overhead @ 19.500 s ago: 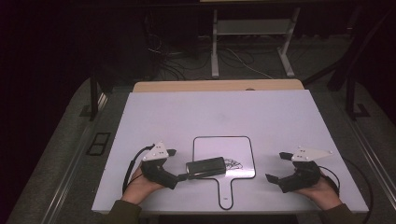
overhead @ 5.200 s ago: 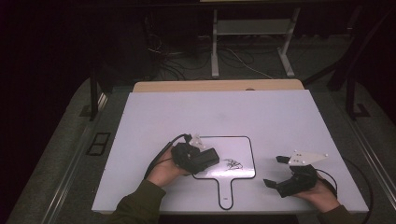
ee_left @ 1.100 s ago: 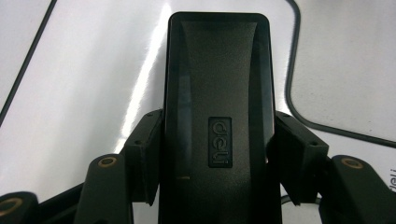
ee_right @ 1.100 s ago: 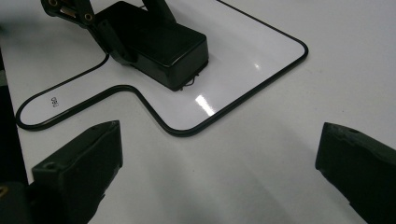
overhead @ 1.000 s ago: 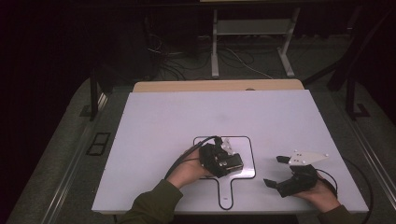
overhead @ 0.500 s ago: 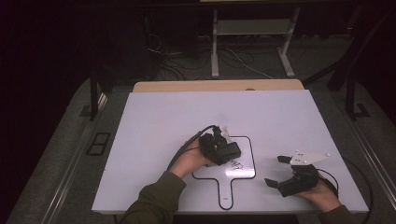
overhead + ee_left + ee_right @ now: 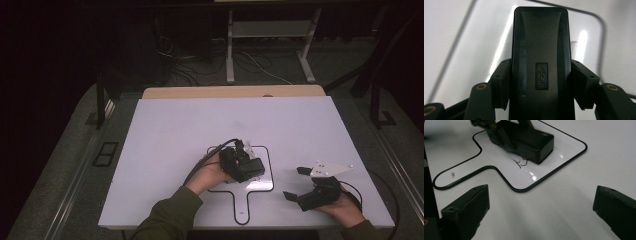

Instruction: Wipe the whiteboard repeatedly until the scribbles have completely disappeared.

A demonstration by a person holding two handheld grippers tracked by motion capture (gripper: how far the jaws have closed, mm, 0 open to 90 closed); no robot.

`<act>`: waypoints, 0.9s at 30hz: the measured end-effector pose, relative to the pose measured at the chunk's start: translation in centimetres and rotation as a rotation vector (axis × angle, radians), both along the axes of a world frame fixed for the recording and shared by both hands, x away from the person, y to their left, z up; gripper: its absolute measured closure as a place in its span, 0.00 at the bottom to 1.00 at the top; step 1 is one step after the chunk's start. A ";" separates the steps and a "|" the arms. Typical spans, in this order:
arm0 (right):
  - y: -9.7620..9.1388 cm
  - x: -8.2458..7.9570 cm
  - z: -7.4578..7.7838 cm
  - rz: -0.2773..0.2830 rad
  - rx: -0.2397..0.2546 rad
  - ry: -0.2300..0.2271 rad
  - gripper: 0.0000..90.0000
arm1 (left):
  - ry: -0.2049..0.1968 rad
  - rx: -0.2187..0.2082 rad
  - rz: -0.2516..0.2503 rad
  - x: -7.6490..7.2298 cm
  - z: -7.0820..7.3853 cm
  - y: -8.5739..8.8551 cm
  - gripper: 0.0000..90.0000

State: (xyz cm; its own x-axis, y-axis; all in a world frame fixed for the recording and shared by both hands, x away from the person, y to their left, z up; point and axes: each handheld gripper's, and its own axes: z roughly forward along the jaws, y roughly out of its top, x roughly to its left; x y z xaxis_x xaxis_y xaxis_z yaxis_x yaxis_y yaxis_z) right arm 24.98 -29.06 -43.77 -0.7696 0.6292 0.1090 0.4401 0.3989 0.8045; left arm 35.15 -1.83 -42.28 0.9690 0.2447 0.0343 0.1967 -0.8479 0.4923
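- The left gripper [image 7: 248, 167] has its jaws clamped on the long sides of a black eraser block [image 7: 540, 62], one pad pressed to each side; the "deli" mark faces the left gripper view.
- The eraser sits over the small whiteboard [image 7: 262, 180], a white paddle-shaped board with a black rim, lying near the front middle of the white table [image 7: 165, 125]. In the right gripper view the eraser [image 7: 534, 142] is just beside a dark scribble [image 7: 520, 162] on the board; whether its base touches the surface I cannot tell.
- The right gripper [image 7: 294, 183] rests by the table's front right corner, well apart from the board, jaws spread wide with nothing between them.
- Open room: the whole back half of the table and its left side are bare. The board's handle [image 7: 241, 210] points at the front edge and comes close to it.
- Hard to make out: the eraser's lower end is cut off by the bottom of the left gripper view; what the scribble says is unreadable; the floor behind the table is dark, with only cables and a stand's legs [image 7: 230, 55] visible.
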 end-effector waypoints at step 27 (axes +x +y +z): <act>-0.1 0.0 0.0 0.002 0.003 -0.005 0.00 | -0.029 0.025 0.009 2.0 0.1 -2.3 0.44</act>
